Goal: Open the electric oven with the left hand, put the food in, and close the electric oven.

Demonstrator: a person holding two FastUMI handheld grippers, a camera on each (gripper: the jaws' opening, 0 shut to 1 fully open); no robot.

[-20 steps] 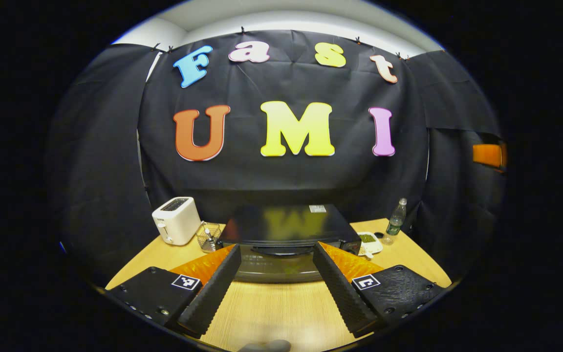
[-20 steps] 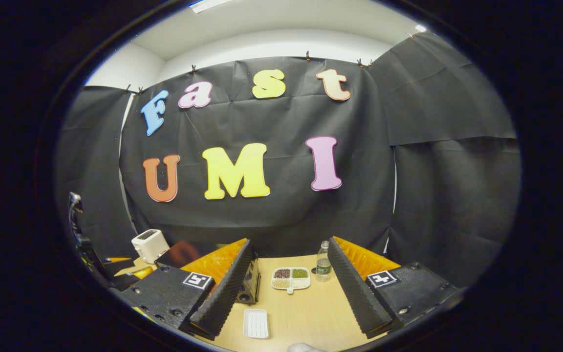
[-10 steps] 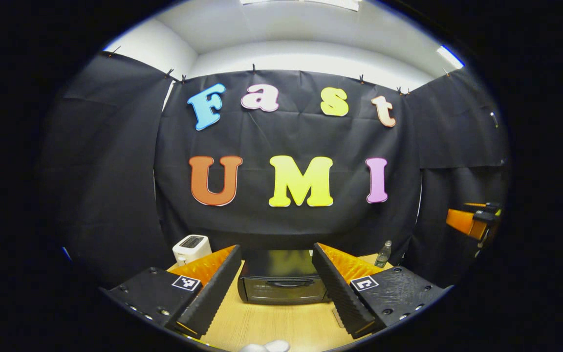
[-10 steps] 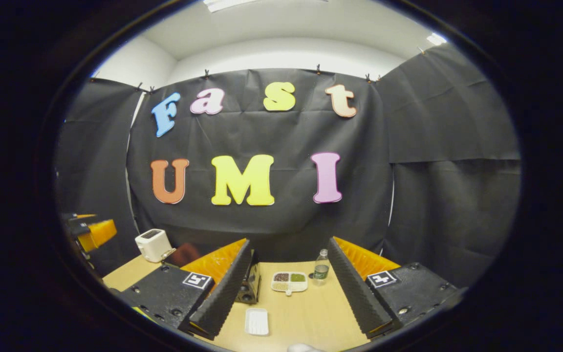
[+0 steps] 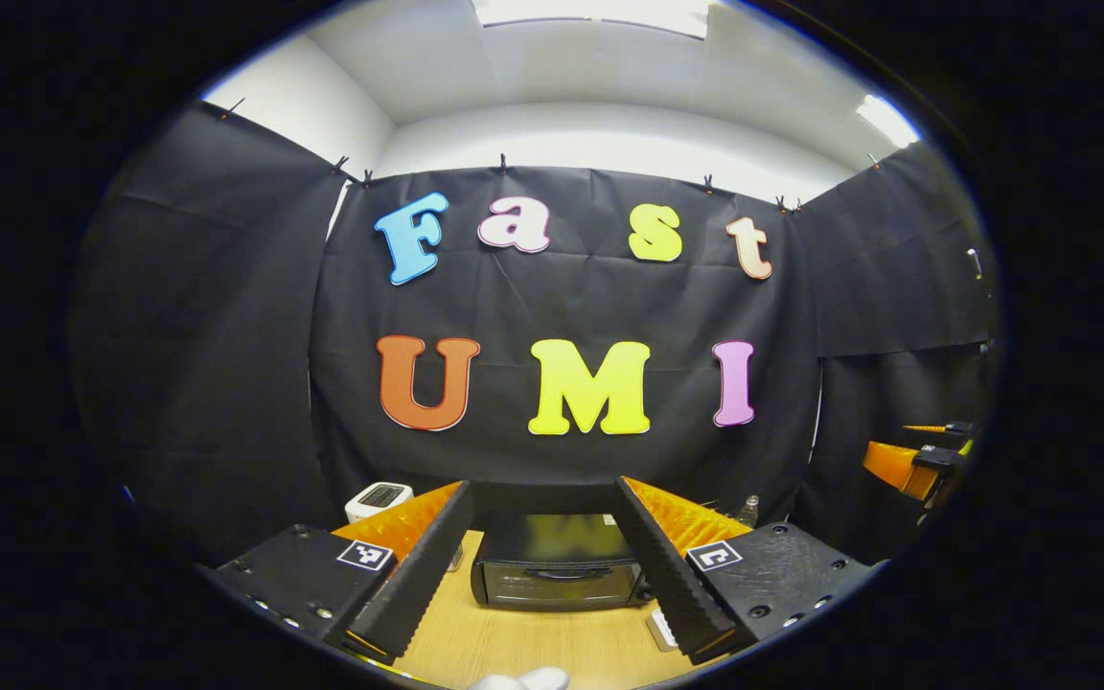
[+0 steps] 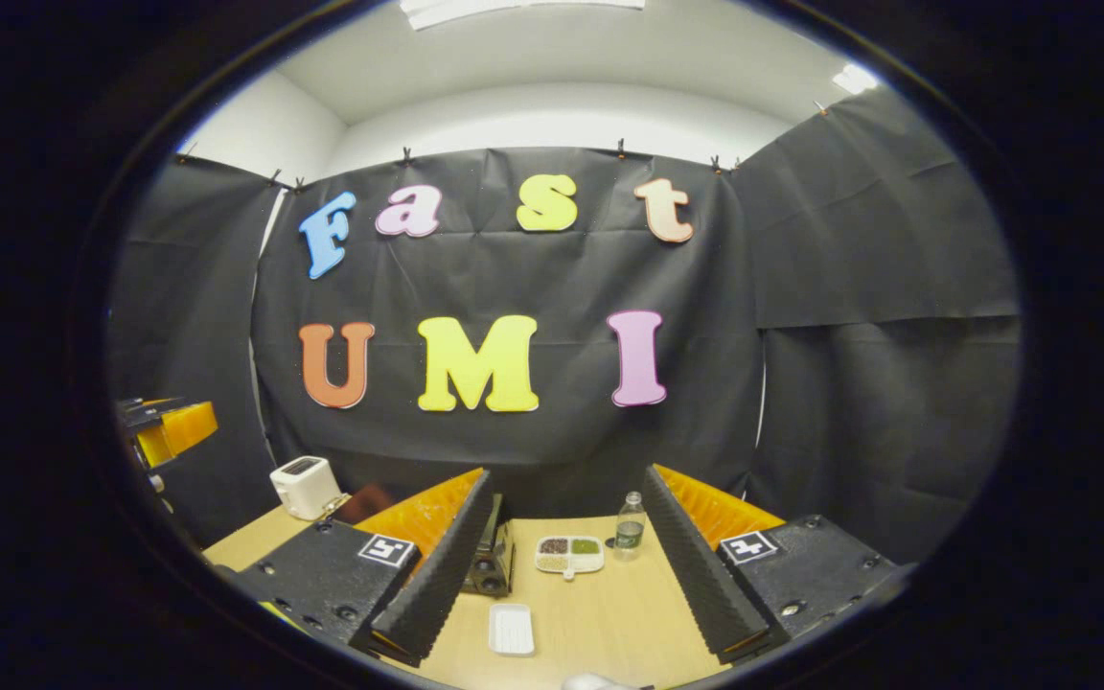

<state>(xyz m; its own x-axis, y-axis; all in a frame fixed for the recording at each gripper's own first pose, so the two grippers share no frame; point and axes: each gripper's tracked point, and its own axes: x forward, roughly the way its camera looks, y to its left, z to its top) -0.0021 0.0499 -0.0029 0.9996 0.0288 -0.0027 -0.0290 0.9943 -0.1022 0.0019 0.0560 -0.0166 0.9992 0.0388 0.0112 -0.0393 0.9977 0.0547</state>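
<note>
- While I hold both tools up above the near edge of the table point(image 5: 533, 642), my left gripper point(image 5: 542, 565) has its fingers spread wide with nothing between them.
- Straight ahead of it, framed in that gap, the electric oven point(image 5: 557, 573) sits on the table with its door closed and the handle facing me; it is well apart from the fingertips.
- At the table's far left corner I see a white toaster point(image 5: 378, 499) beside the oven, and a water bottle point(image 5: 751, 510) peeks up toward the far right.
- My right gripper point(image 6: 566, 565) is likewise wide apart and carries nothing.
- From the right gripper view, the oven point(image 6: 490, 561) is partly hidden behind the left-hand finger, only its side showing.
- Between that gripper's fingers lie a small white tray point(image 6: 512, 629) close to the near edge, a divided dish of food point(image 6: 569, 555) farther back, and the bottle point(image 6: 629, 528) just beside the dish toward the far edge.
- At the left rim of that view, the other gripper point(image 6: 169, 429) hangs in the air, clear of the table.
</note>
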